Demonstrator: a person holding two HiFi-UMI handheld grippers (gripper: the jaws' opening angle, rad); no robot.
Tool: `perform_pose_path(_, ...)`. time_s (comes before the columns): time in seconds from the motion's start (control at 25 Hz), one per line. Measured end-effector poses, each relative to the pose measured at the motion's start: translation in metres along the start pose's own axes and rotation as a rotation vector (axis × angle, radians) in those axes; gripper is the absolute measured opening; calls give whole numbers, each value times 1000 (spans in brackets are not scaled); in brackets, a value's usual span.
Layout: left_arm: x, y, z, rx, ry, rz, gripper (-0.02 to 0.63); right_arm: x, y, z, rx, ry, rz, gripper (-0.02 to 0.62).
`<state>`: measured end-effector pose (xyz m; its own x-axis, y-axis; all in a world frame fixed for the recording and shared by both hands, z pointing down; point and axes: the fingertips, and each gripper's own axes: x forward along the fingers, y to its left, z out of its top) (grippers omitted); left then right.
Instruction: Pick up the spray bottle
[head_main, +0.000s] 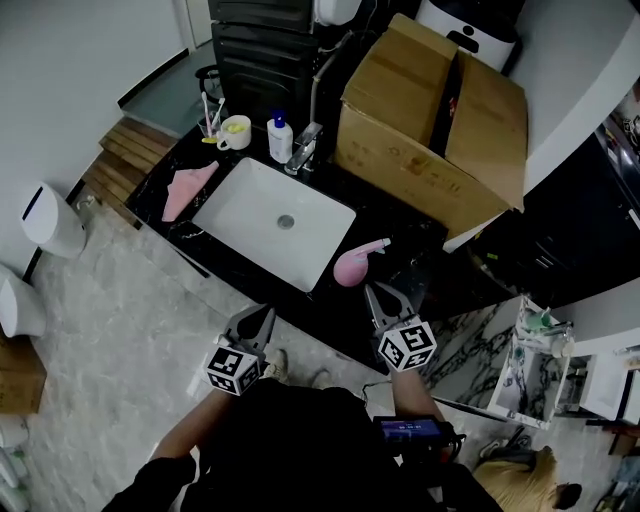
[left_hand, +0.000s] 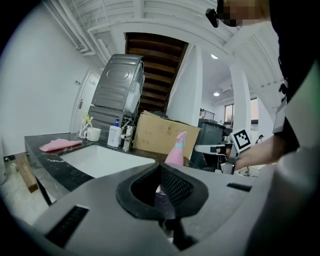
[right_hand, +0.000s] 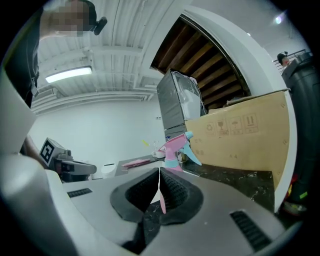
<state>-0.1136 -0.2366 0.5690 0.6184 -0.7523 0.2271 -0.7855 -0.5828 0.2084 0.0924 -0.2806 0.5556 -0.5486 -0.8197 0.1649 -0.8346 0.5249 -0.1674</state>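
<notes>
A pink spray bottle (head_main: 353, 264) with a pale blue trigger stands on the black marble counter (head_main: 395, 290), just right of the white sink (head_main: 240, 195). My right gripper (head_main: 376, 292) is shut and empty, its tips a little short of the bottle at the counter's front edge. In the right gripper view the bottle (right_hand: 174, 150) rises just beyond the closed jaws (right_hand: 159, 173). My left gripper (head_main: 266, 313) is also shut and empty, in front of the sink's near corner. From the left gripper view (left_hand: 160, 166) the bottle (left_hand: 176, 150) stands ahead, slightly right.
A large open cardboard box (head_main: 435, 120) fills the counter behind the bottle. A faucet (head_main: 305, 148), a soap bottle (head_main: 280, 138), a mug with toothbrushes (head_main: 236, 132) and a pink cloth (head_main: 186, 190) sit round the sink. A toilet (head_main: 50, 218) stands left.
</notes>
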Motion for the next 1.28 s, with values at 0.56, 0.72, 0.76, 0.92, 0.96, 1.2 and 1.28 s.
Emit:
perform_pose_path(0.56, 13, 45, 3, -34, 5, -61, 9, 37, -10, 5, -35, 39, -163, 118)
perform_pose_path(0.72, 14, 51, 1, -39, 7, -81, 9, 41, -15, 6, -32, 35, -210, 157)
perform_pose_path(0.76, 14, 53, 1, -40, 9, -82, 9, 43, -15, 7, -33, 33, -219, 165)
perform_pose_path(0.92, 13, 61, 3, -43, 10, -83, 9, 52, -20, 8, -45, 36, -256, 184)
perform_pose_path(0.96, 12, 64, 4, -44, 10, -81, 9, 54, -20, 8, -47, 39, -265, 184)
perform_pose_path(1.2, 11, 76, 11, -42, 3, -79, 9, 63, -22, 8, -57, 47, -296, 189)
perform_pose_path(1.28, 11, 78, 12, -44, 4, -84, 9, 65, -22, 8, -59, 49, -304, 189)
